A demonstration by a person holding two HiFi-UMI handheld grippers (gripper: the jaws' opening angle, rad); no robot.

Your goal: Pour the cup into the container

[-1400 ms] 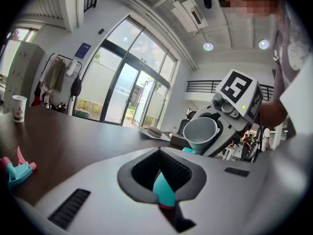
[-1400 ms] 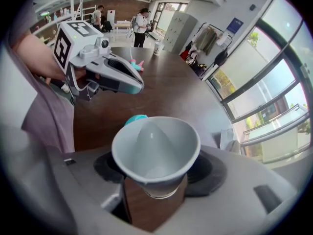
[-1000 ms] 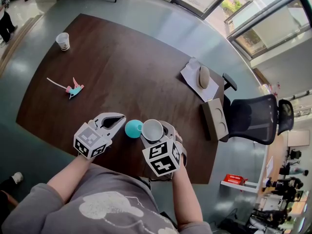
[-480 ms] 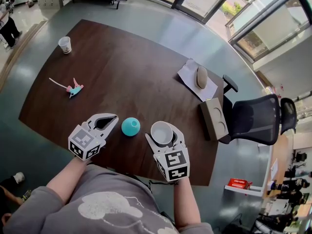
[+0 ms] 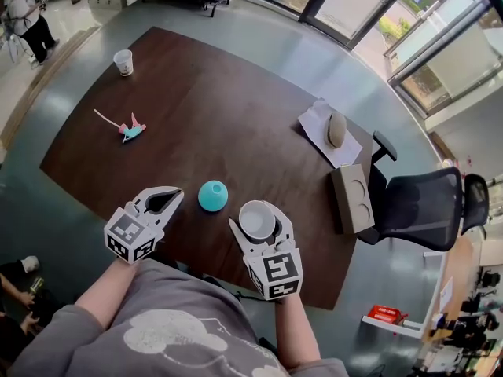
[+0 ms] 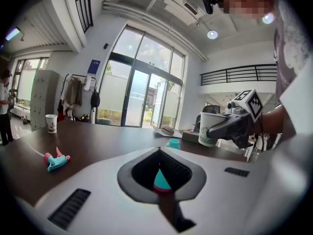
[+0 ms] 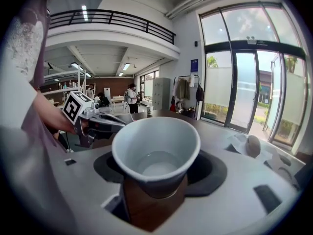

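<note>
A white paper cup (image 5: 256,217) stands upright between the jaws of my right gripper (image 5: 259,225), which is shut on it near the table's front edge. In the right gripper view the cup (image 7: 156,148) fills the middle, and I cannot tell whether liquid is in it. A teal domed container (image 5: 213,195) sits on the table just left of the cup, apart from it. It shows small in the left gripper view as the container (image 6: 172,143). My left gripper (image 5: 174,195) hovers left of the container, jaws together, holding nothing.
The dark wooden table (image 5: 204,108) also carries a second paper cup (image 5: 123,62) at the far left corner, a teal and pink toy (image 5: 130,130), a sheet of paper with a beige oval object (image 5: 336,129) and a cardboard box (image 5: 351,199) at the right edge. A black office chair (image 5: 424,203) stands beyond that edge.
The right gripper drew the cup away from the teal container, to the right, and brought it upright. The left gripper shifted a little left, away from the container.
</note>
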